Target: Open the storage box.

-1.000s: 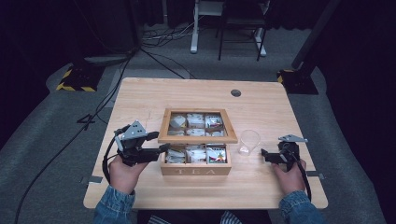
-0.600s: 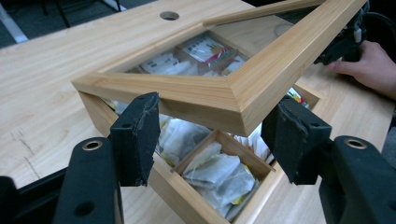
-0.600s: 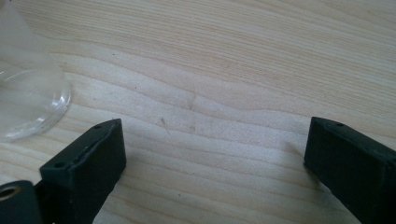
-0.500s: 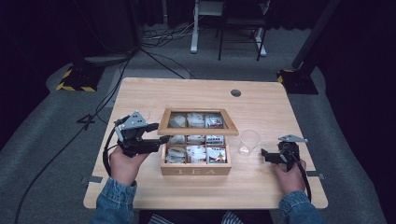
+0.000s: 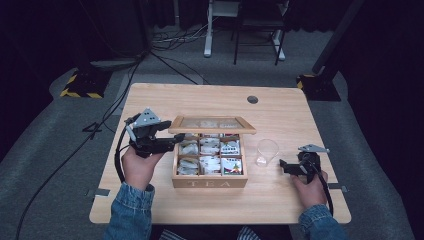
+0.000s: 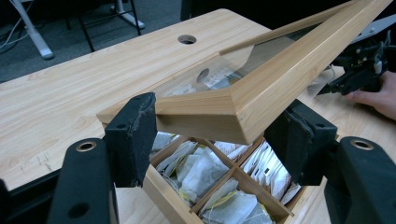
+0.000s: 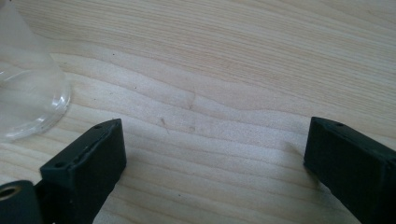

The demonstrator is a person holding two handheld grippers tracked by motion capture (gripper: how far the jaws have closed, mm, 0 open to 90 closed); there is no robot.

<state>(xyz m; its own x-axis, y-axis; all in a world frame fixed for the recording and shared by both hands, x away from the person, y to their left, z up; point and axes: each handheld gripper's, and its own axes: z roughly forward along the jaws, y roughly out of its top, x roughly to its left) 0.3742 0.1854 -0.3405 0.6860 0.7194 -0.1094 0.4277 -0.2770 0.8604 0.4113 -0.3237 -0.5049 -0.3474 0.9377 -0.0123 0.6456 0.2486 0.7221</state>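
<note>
On my left side I have the left hand-held gripper point(image 5: 172, 142) up at the near left corner of the tea box's lid point(image 5: 212, 125). Through the left gripper view the wooden corner of the lid point(image 6: 233, 109) sits between my two black jaws, which have just been opening: one pad touches the frame's edge on one side, while the other pad stands a little off the wood, so I am no longer clamped on it. The lid is raised at a slant, hinged along the far side of the tea box point(image 5: 210, 172), which lies just to the right of this hand-held gripper on the worktop point(image 5: 200, 100). Below the jaws, the open compartments show tea bags point(image 6: 201, 170) in white and pale paper wrappers, packed upright in the wooden grid.

Further right, past the box, a clear glass cup point(image 5: 267, 151) stands on the worktop, between the box and my right hand-held gripper point(image 5: 284, 165). That one rests low on the wood near the worktop's right edge, pointing toward the cup. In the right gripper view its jaws stand wide apart with bare wood between them, and the base of the glass cup point(image 7: 25, 93) lies just ahead and to one side, apart from the pads.
</note>
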